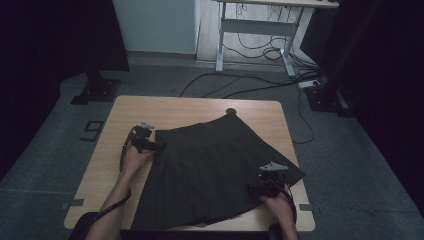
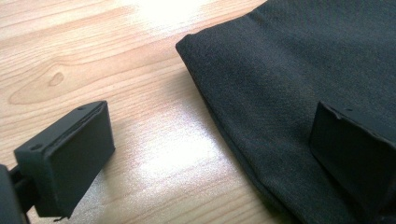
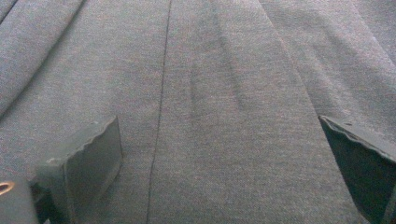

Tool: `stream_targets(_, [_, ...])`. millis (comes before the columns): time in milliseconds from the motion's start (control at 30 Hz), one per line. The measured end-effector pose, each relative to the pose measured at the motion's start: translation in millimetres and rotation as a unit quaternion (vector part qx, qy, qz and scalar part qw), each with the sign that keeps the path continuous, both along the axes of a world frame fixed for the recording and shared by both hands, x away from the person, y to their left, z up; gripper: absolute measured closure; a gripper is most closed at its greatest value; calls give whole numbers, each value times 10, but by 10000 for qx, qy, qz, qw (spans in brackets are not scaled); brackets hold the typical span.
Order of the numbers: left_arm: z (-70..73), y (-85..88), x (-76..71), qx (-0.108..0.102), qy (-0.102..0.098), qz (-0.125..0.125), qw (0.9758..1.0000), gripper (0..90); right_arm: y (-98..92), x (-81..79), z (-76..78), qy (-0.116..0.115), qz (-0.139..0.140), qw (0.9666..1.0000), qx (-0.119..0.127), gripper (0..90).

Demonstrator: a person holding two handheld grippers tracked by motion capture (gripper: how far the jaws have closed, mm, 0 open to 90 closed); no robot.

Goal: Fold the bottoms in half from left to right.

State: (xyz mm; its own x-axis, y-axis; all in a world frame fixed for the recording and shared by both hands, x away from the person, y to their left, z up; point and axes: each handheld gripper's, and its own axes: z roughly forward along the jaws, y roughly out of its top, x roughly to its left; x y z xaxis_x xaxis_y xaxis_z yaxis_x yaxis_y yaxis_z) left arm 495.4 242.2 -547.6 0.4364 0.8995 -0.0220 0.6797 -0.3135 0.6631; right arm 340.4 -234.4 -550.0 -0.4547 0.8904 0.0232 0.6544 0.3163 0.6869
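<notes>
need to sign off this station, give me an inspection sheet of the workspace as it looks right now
surface: light wooden table, bare wood around the cloth.
job's things: dark pleated skirt spread flat, one corner over the table's right edge.
clutter: small dark round thing at the skirt's far corner; cannot tell what it is.
grippers: left gripper open, straddling the skirt's left edge; right gripper open over the fabric, nothing pinched.
cables: gripper cable loops beside the left hand; floor cables beyond the table.
surroundings: grey floor, white desk frame behind, dark stand base at left.
</notes>
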Motion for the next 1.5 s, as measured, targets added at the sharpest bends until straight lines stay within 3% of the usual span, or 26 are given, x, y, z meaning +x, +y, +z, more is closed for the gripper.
stream_targets(333, [0, 0, -1, -9, -2, 5, 10000, 4, 11, 14, 107, 133, -43, 9999, 45, 5])
stream_targets(633, [0, -2, -2, -6, 4, 22, 10000, 2, 270, -83, 320, -71, 499, 9986, 129, 0])
stream_targets(967, [1, 3, 6, 0, 1, -16, 10000, 3, 707, -107, 515, -153, 1198, 9926, 157, 0])
stream_targets(1067, [0, 3, 6, 1, -1, -16, 10000, 3, 847, -122, 556, -144, 1425, 9894, 220, 0])
stream_targets(1233, [-1, 3, 6, -3, -8, -14, 10000, 3, 1149, -189, 569, -59, 1930, 9807, 319, 0])
stream_targets(1367, [-1, 3, 6, -5, -10, -13, 10000, 4, 1426, -257, 547, 39, 2344, 9717, 282, 0])
stream_targets(1500, [-1, 2, 5, -15, -11, -5, 10000, 5, 1712, -328, 525, 107, 2783, 9599, 313, 1])
